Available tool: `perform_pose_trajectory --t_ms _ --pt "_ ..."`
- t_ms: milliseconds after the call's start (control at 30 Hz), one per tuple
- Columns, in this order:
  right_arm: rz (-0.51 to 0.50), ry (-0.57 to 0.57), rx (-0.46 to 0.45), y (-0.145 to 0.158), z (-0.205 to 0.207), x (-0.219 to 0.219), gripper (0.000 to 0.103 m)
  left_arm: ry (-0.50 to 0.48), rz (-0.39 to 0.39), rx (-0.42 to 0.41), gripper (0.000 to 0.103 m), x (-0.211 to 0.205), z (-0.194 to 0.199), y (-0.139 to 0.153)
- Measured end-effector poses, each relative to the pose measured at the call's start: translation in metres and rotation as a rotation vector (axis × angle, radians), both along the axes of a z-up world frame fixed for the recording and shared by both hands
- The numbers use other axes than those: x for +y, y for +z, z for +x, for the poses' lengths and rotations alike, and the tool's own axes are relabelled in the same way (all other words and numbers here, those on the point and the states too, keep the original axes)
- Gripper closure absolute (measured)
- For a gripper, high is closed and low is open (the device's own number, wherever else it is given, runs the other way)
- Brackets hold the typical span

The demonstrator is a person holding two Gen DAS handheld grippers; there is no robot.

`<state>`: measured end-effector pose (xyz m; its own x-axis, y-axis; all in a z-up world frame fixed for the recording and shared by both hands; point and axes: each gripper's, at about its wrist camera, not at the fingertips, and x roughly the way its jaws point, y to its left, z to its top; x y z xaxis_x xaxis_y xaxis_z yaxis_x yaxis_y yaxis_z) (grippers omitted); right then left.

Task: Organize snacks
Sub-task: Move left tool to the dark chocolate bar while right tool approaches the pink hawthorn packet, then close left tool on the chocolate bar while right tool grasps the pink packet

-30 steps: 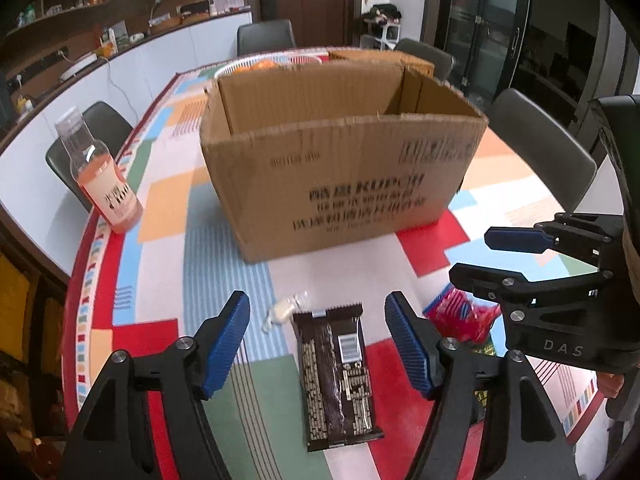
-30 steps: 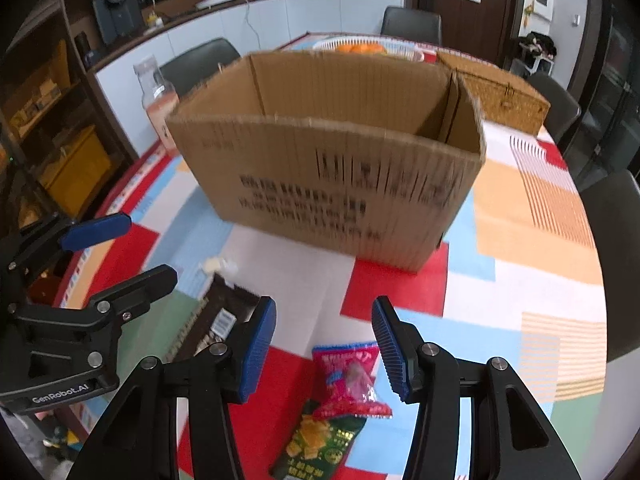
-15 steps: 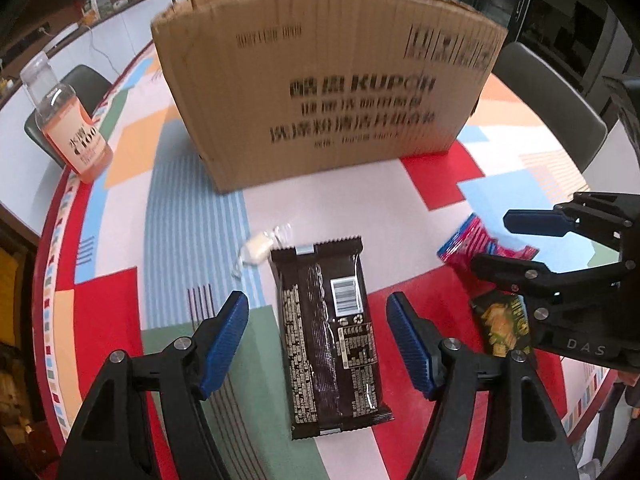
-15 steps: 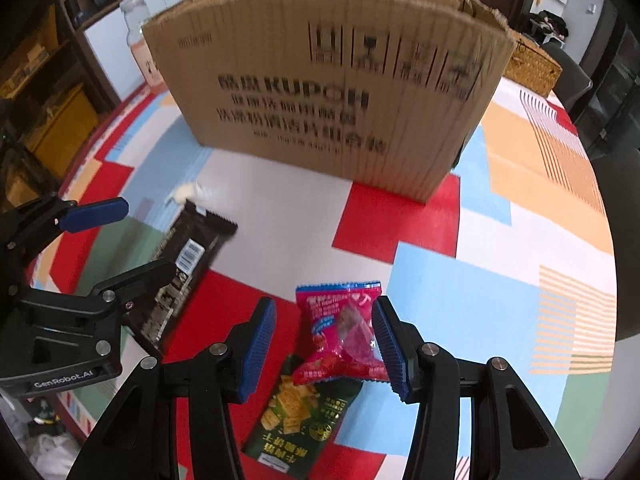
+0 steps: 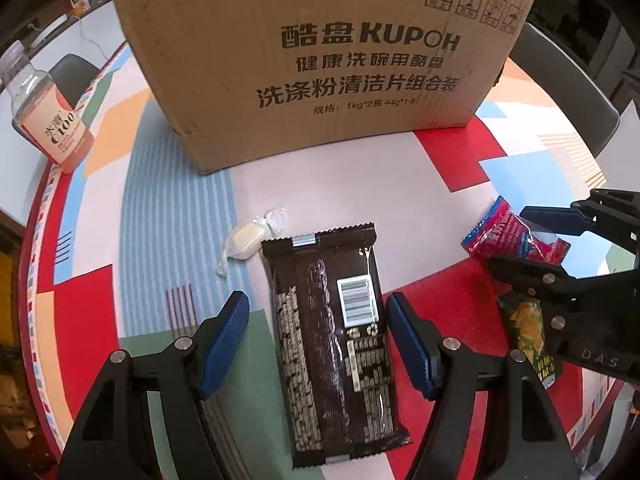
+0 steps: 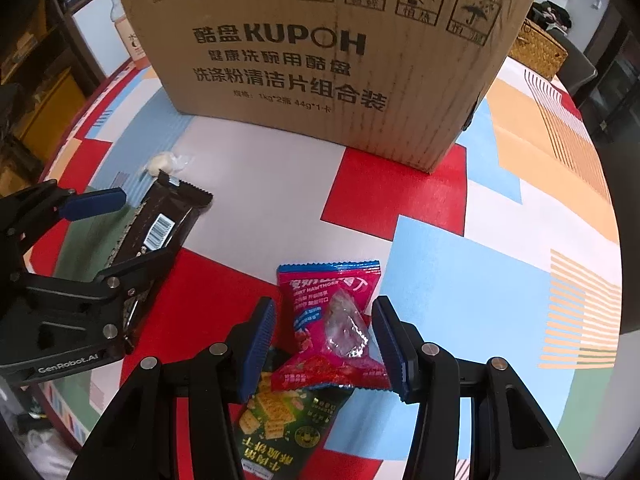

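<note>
Both hand-held grippers lined up on snacks, neither pinched yet.

Left hand-held gripper (image 5: 316,332) is spread, straddling the dark chocolate bar (image 5: 336,340) lying flat on the bench (image 6: 500,280). Right hand-held gripper (image 6: 324,344) is spread around the red hawthorn pack (image 6: 332,332), which lies on top of the green cracker pack (image 6: 280,420). Step in hand looks like pre-grasp: next is close, lift, clear the cardboard box (image 5: 320,52) wall, drop in. Watch that the right doesn't drag the green pack up. Wrapped white candy (image 5: 252,236) lies just beside the bar's top corner, possibly touching. Drink bottle (image 5: 48,128) stands well apart, not in the way.
</note>
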<state>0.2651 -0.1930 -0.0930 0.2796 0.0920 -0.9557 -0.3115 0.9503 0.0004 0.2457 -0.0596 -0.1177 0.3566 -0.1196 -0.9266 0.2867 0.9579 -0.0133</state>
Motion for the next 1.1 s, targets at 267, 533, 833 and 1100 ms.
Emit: perform_pose_trajectory --t_ms 267,533,833,1100 --pt "-0.002 -0.001 -0.002 -0.006 -0.001 0.0 0.053 0.01 0.002 0.005 0.048 -0.004 0.007 -0.003" --pt "-0.014 0.027 -0.03 -0.002 -0.007 0.011 0.066 0.016 -0.024 -0.008 0.053 -0.003 -0.003 0.003" --pt "0.005 0.035 -0.085 0.015 -0.016 0.021 0.081 0.02 -0.061 -0.064 0.054 0.001 -0.021 0.029" --pt "0.026 0.044 -0.048 0.008 -0.012 0.022 0.052 0.016 -0.072 -0.075 0.055 0.0 -0.026 0.035"
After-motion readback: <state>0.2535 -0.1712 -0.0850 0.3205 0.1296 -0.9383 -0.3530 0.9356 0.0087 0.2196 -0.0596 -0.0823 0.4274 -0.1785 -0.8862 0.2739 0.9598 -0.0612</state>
